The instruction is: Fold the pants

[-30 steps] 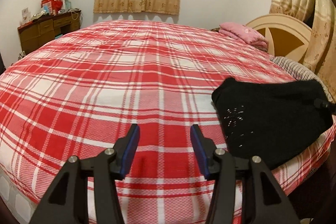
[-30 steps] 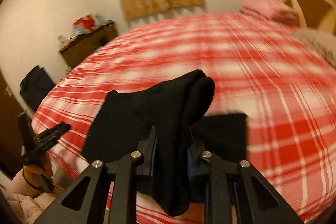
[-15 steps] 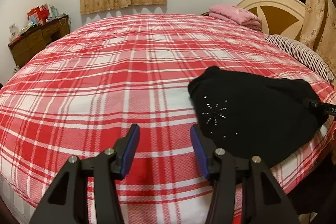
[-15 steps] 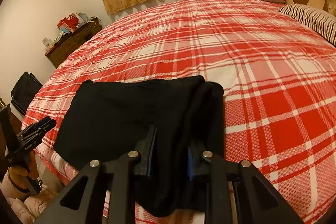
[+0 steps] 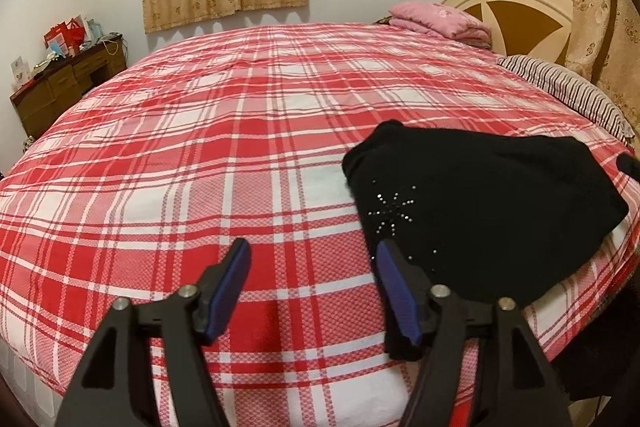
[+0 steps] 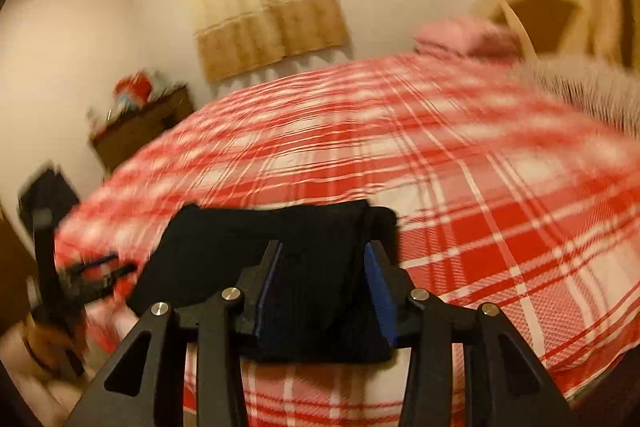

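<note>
The black pants (image 5: pixel 480 203) lie folded in a compact pile near the bed's front edge, with a small starburst of studs on the fabric. In the left wrist view they sit at the right. My left gripper (image 5: pixel 314 283) is open and empty over the red plaid bedspread (image 5: pixel 200 147), just left of the pants. In the blurred right wrist view the pants (image 6: pixel 280 239) lie flat just beyond my right gripper (image 6: pixel 324 279), which is open with its blue pads apart. The left gripper also shows at the left edge of the right wrist view (image 6: pixel 96 267).
A pink folded blanket (image 5: pixel 440 21) and a striped pillow (image 5: pixel 568 91) lie by the headboard (image 5: pixel 516 7). A wooden dresser (image 5: pixel 68 79) with clutter stands at the far left wall. Curtains hang behind the bed.
My right gripper has opened and let go of the pants, which now lie flat on the bed. The left gripper has shifted a little closer to the pants.
</note>
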